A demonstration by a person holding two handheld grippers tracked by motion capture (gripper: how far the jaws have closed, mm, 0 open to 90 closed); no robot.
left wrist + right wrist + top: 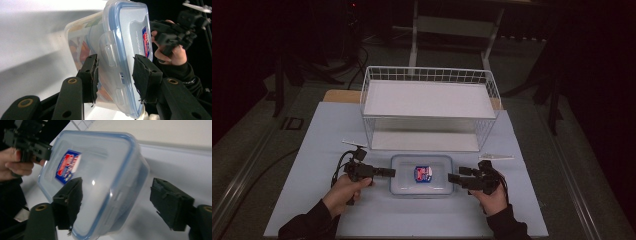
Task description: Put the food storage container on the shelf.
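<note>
Sitting on the pale blue table mat [337, 125] just in front of the white wire basket [430, 107], a clear plastic food container [422, 175] with a blue-rimmed snap lid and a red-and-blue label [423, 173] lies flat between the two hand-held grippers. The left gripper [388, 172] meets the container's left end, and its jaws are clamped on the side latch flap [111, 53] there, one pad on the lid face and one on the wall below (the left gripper view shows both pads pressed against the plastic). The right gripper [454, 178] is at the container's right end with its jaws spread wide; one pad sits over the lid, the other stands clear of the container's wall, so nothing is pinched there. Beyond the container, the basket stands with its white floor bare.
</note>
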